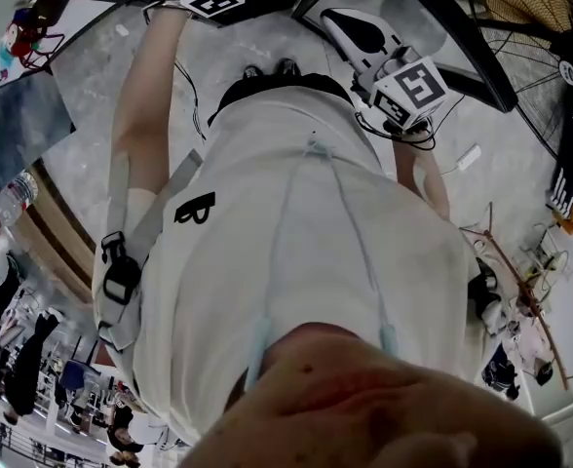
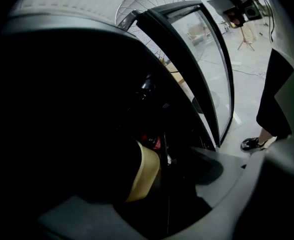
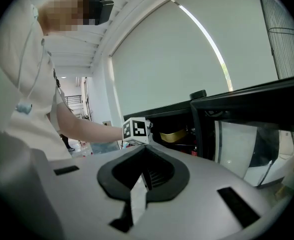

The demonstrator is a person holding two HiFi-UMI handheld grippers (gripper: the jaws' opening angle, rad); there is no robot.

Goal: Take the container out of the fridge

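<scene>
Reaching into fridge (image 3: 247,103): L tongs (image 3: 145,132) near yellow container (image 3: 173,134).

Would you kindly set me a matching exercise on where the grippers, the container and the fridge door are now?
1 left gripper's marker cube
2 right gripper
3 container
4 fridge door

a swung open
b inside the dark fridge
c at the fridge opening
d outside, shut, empty

Pairs: 1-c, 2-d, 3-b, 4-a
</scene>
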